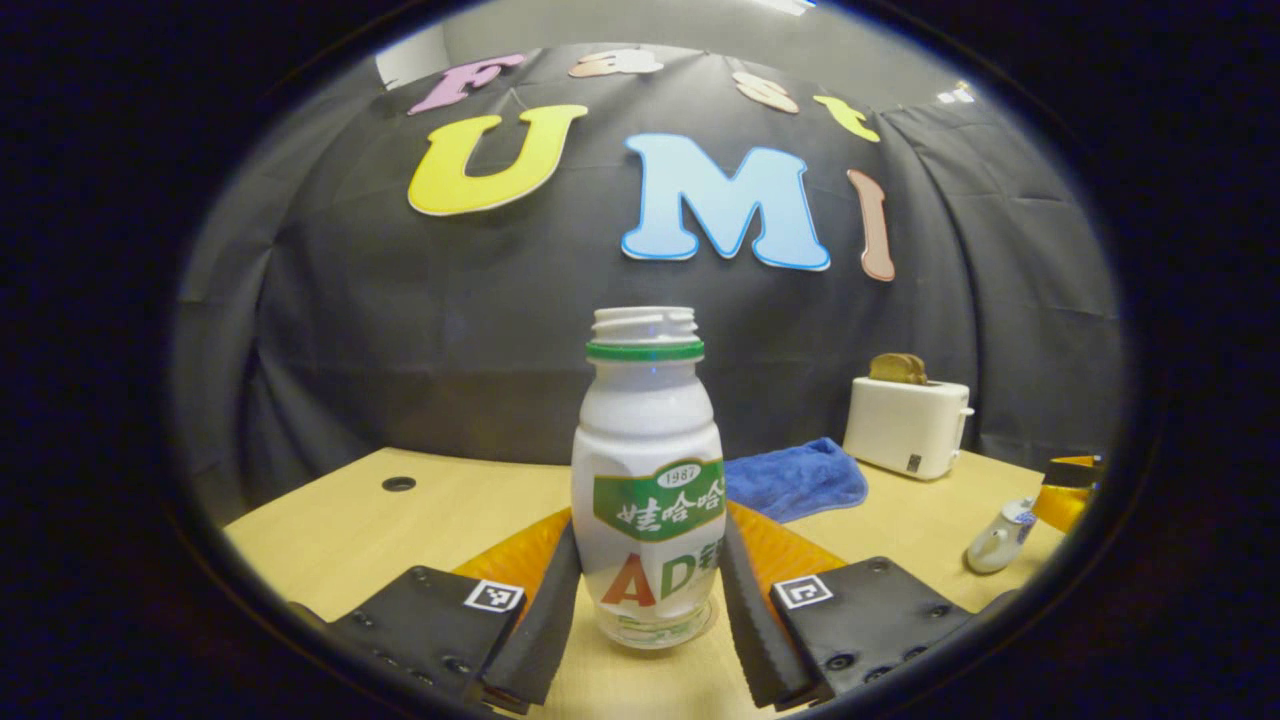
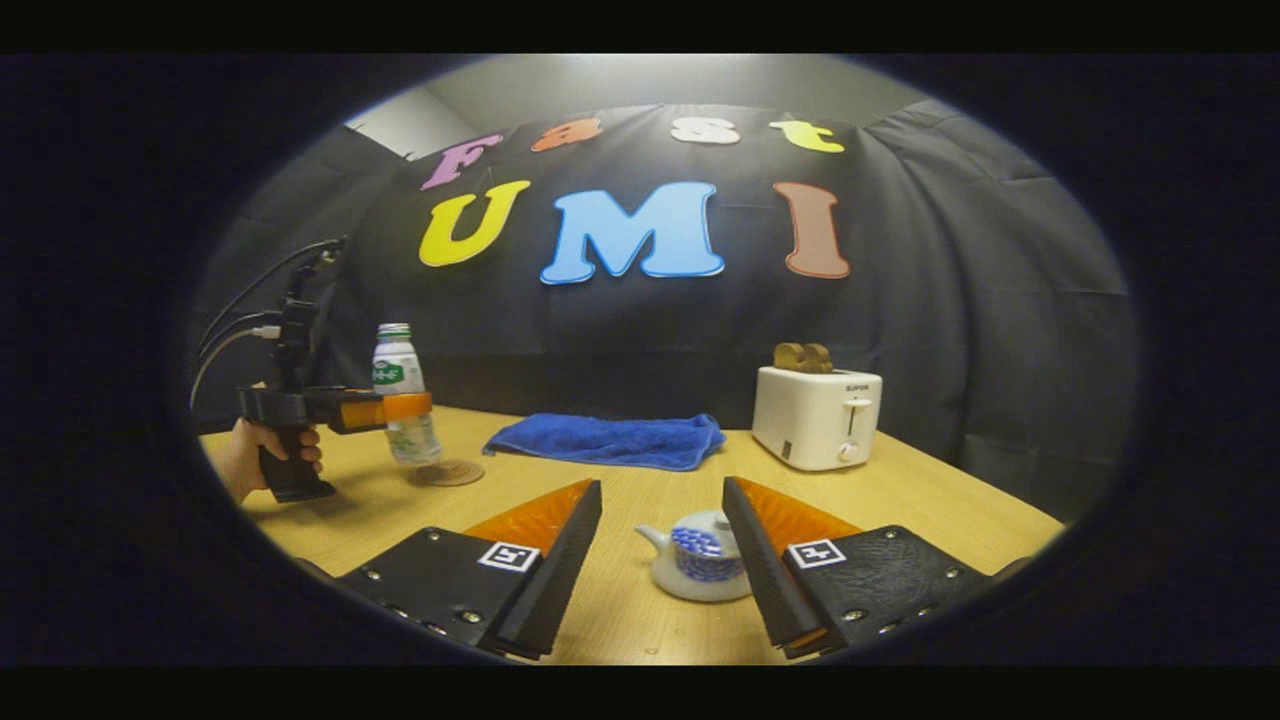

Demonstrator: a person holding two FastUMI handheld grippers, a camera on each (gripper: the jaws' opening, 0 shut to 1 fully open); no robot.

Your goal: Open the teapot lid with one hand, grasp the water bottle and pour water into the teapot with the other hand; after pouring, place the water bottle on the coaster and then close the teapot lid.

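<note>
Left tool [image 1: 650,525]: fingers lie along both sides of the uncapped water bottle [image 1: 648,450]; whether they press it, I cannot tell.
Right tool [image 2: 662,484]: spread wide, flanking the teapot [image 2: 700,565], apart from it.
Water bottle: upright, well left of the teapot, by the coaster [image 2: 452,472].
Lid [image 2: 708,520]: seated on the teapot.
Stage: fits bottle about to rise or just set down.
Care: keep the open bottle vertical, and squeeze low and evenly.
</note>
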